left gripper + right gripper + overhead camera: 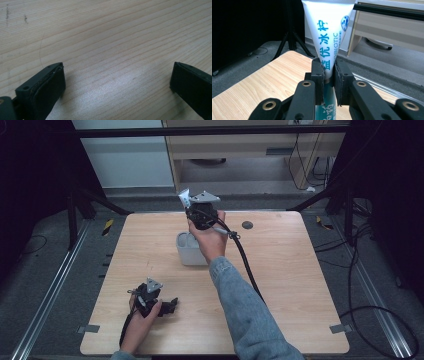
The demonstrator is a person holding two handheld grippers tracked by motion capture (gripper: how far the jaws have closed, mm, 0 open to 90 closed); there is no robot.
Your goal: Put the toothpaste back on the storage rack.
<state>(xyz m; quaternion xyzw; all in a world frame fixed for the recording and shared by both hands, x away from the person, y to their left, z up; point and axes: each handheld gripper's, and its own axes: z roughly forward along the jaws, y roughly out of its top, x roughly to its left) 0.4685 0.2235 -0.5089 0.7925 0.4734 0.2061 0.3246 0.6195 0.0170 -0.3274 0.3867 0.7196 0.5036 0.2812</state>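
While my right tool (328,75) clamps the one toothpaste tube (328,30) above the one grey cup (189,251), my left tool (117,82) gapes wide on bare worktop (105,37), near its front edge.

In the right gripper view, the toothpaste tube (329,35) is cut off by the top edge at its wide crimped end, and its lower part disappears between and behind the pads of the right gripper (328,75), so the cap end cannot be seen. In the high view the grey cup (187,251) is partly covered by the person's right hand (210,240), and its inside cannot be made out. In the left gripper view, both jaws of the left gripper (117,80) run off the bottom and side edges.
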